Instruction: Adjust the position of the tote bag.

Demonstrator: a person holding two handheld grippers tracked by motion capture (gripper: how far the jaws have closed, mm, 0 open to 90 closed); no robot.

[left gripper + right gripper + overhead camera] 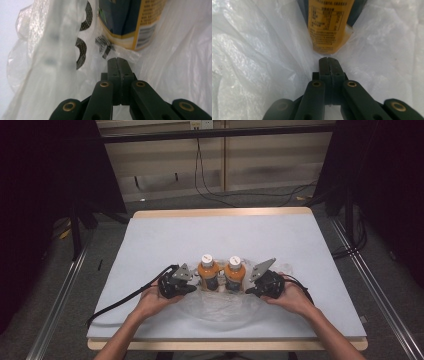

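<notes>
Your left gripper [192, 285] and right gripper [248, 288] flank the 2 orange bottles [220, 272] standing mid-table in the clear plastic bag [220, 307]; both jaw pairs are pressed together amid the bag's film.

In the left gripper view the bottle [130, 22] is cut off by the top edge, and a fold of the plastic bag [57, 50] blurs the dark print behind it. In the right gripper view the second bottle [329, 25] is likewise cut off, its label print too small to read; whether bag film is pinched between either gripper's closed jaws cannot be told.
</notes>
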